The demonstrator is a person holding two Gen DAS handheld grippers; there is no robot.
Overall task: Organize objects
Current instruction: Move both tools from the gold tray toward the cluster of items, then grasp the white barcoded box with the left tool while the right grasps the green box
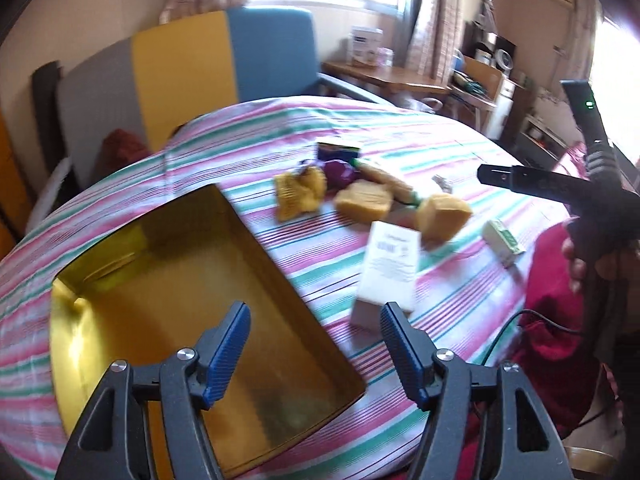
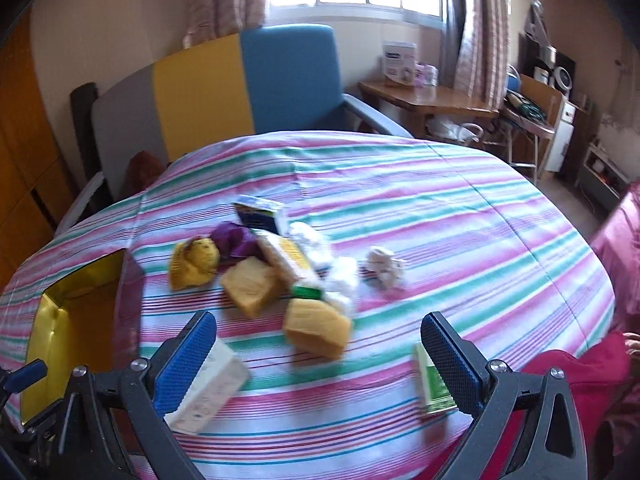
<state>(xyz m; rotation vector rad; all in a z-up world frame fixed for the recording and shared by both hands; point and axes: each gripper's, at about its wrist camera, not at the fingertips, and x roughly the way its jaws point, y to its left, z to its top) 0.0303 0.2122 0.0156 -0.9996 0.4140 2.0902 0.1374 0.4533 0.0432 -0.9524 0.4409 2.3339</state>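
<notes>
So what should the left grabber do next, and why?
Probably reach forward to the white rectangular box just ahead. The left gripper has open, empty jaws over the gold tin's edge, the tin looks empty, and that box is the nearest thing on the striped cloth.

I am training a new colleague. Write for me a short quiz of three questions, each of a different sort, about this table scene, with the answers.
1. True or false: the gold tin already holds several of the items.
2. Multiple choice: the left gripper is
A) shut on a sponge
B) open, with nothing between its fingers
C) shut on the white box
3. Short answer: name the small box beside the right gripper fingertip at the right of its view.

Key
1. False: the tin looks empty.
2. B
3. The green and white box; the white box lies by the other fingertip, and the yellow sponge lies ahead.
</notes>
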